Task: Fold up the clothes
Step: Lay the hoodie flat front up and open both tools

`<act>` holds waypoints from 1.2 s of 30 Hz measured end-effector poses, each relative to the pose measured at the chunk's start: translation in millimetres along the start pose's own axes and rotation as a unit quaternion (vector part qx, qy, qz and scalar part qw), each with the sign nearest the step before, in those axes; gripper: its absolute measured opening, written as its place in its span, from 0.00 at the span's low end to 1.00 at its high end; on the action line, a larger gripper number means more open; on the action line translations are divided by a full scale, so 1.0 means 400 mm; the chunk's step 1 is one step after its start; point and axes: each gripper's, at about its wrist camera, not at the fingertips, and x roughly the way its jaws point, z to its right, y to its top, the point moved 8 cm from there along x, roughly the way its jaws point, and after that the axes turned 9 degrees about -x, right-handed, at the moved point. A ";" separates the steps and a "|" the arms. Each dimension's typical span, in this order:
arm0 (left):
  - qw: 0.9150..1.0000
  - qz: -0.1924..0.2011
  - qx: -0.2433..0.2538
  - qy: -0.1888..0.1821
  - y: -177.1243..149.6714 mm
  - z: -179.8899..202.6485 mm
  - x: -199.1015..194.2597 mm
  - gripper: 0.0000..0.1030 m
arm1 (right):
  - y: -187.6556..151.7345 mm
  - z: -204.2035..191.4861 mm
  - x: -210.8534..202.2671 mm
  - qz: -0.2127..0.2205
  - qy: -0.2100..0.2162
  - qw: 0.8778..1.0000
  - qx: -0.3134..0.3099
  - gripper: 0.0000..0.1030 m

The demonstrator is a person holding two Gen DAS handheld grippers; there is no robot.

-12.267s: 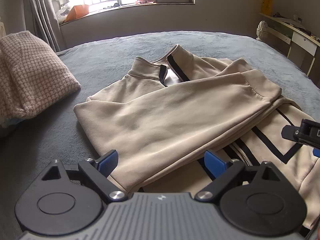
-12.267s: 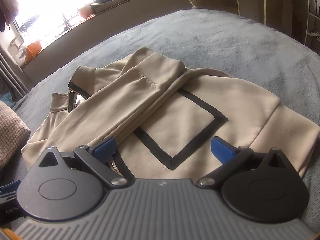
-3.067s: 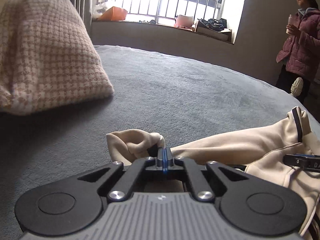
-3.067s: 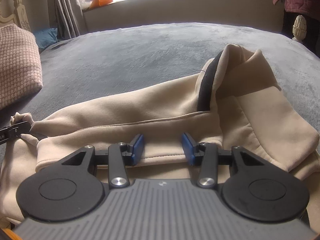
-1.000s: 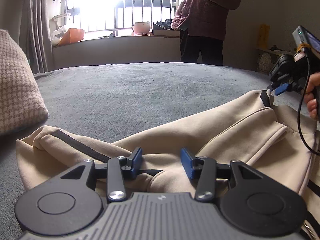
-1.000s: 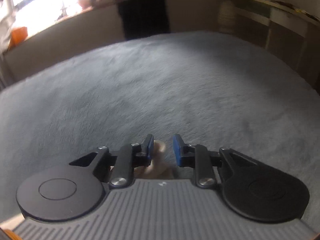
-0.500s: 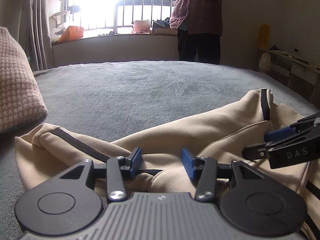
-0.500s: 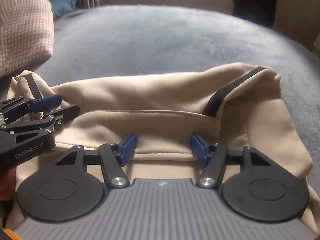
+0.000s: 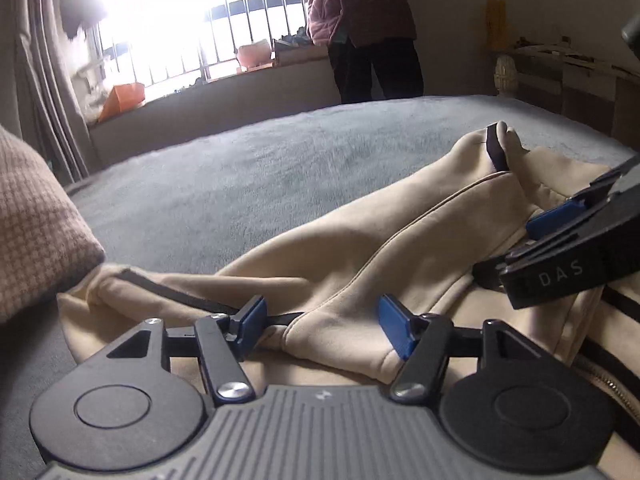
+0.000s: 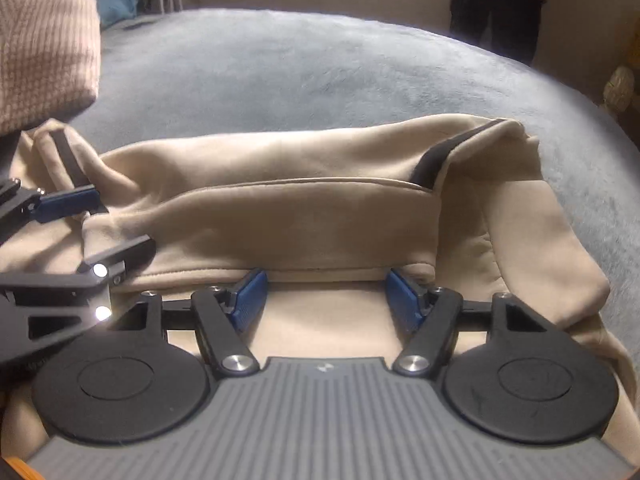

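Observation:
A beige jacket with black trim (image 9: 360,240) (image 10: 304,208) lies folded in a long roll across the grey bed. My left gripper (image 9: 320,330) stands open at the roll's near edge, a fold of fabric lying between its blue pads (image 9: 394,330) without being pinched. My right gripper (image 10: 326,300) is open too, hovering just in front of the folded hem. In the left wrist view the right gripper (image 9: 568,236) shows at the right. The left gripper (image 10: 76,232) shows at the left of the right wrist view.
A pink houndstooth cushion (image 9: 36,220) (image 10: 44,44) sits at the left. A person in a pink coat and dark trousers (image 9: 372,28) stands by the barred window. A desk (image 9: 568,68) lines the right wall. Grey blanket (image 10: 280,72) stretches beyond the jacket.
Both grippers have opened wider over the last half second. The right gripper swung back from the bare bed a second ago and now faces the jacket's fold.

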 end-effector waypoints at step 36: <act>0.981 -0.171 -0.088 -0.026 -0.247 -0.136 -0.517 0.86 | -0.319 -0.098 -0.534 0.058 0.039 0.942 0.327 0.82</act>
